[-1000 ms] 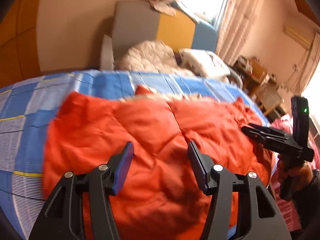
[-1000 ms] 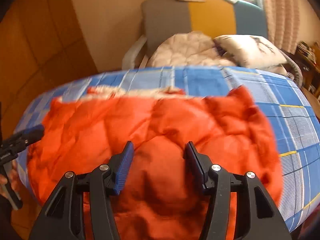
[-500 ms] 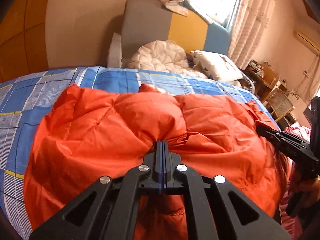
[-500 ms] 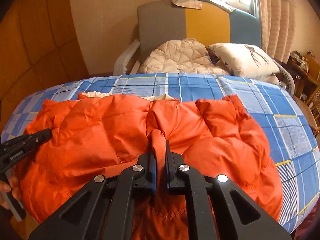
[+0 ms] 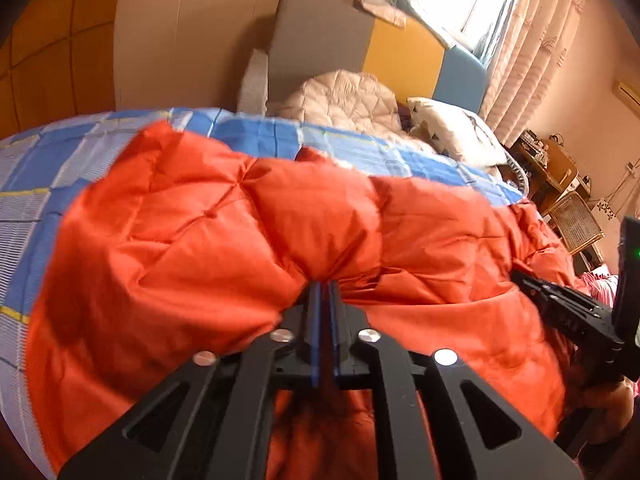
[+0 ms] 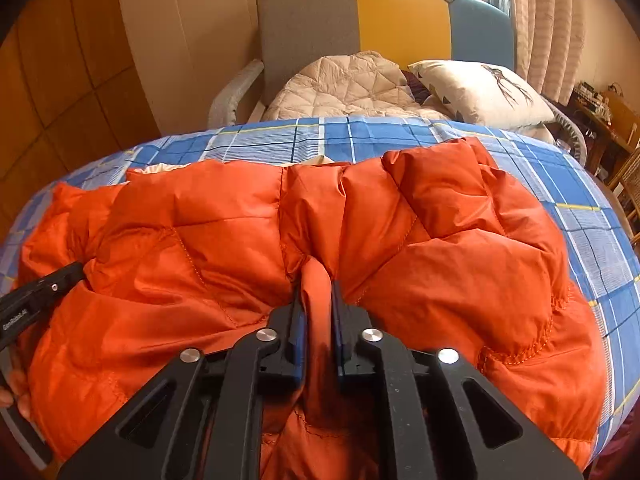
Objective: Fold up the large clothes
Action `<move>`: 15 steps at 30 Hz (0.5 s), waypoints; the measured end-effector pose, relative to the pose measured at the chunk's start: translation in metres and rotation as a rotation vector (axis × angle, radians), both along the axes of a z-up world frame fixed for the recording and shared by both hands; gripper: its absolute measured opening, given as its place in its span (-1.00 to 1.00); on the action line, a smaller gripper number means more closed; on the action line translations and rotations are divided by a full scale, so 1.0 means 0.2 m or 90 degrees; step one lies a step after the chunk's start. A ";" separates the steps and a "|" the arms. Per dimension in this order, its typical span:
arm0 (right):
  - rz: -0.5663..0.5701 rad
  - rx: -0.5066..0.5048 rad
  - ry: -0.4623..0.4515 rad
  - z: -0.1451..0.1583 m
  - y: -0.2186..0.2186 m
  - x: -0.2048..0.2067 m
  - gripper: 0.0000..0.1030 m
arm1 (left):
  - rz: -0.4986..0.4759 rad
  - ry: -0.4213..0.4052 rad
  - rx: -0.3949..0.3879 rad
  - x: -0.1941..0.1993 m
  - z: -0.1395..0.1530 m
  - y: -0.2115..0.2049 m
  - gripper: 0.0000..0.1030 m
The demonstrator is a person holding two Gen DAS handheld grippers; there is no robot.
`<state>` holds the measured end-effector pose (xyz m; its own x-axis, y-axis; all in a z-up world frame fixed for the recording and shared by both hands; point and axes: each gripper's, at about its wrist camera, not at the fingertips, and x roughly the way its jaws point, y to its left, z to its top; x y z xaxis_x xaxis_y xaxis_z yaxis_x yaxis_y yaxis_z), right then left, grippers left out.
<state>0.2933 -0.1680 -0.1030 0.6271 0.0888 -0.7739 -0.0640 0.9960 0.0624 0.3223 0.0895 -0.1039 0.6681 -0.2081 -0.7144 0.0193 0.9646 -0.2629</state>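
Both the left gripper (image 5: 325,286) and right gripper (image 6: 319,280) pinch the jacket (image 6: 440,264), whose cream lining (image 6: 160,169) only the right view shows.

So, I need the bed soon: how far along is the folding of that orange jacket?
Early. Done: the orange puffer jacket lies spread on the blue plaid bedsheet. In hand: the left gripper and right gripper each pinch a ridge of its near edge; their jaws closed, then eased slightly, fabric between them. Left: no tidy fold shows yet, so every fold remains.
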 end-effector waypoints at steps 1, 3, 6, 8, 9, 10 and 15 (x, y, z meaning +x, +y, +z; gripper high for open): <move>-0.002 0.005 -0.003 0.01 0.00 -0.01 -0.62 | -0.002 -0.013 0.006 -0.03 0.03 -0.02 -0.54; 0.001 0.017 -0.018 0.05 -0.01 -0.06 -0.30 | -0.003 -0.029 0.004 -0.07 0.07 -0.05 -0.47; 0.003 0.017 -0.041 0.11 0.00 -0.14 -0.10 | -0.009 -0.044 0.004 -0.11 0.13 -0.09 -0.46; 0.005 0.019 -0.047 0.13 -0.01 -0.20 -0.10 | -0.020 -0.052 -0.007 -0.13 0.16 -0.11 -0.45; 0.000 0.012 -0.048 0.14 -0.02 -0.22 -0.10 | -0.022 -0.055 -0.007 -0.13 0.18 -0.11 -0.45; -0.004 0.009 -0.049 0.14 -0.03 -0.23 -0.10 | -0.027 -0.057 -0.007 -0.12 0.19 -0.13 -0.44; -0.032 0.000 -0.042 0.13 -0.13 -0.28 -0.10 | -0.029 -0.024 -0.002 0.00 0.17 -0.18 -0.48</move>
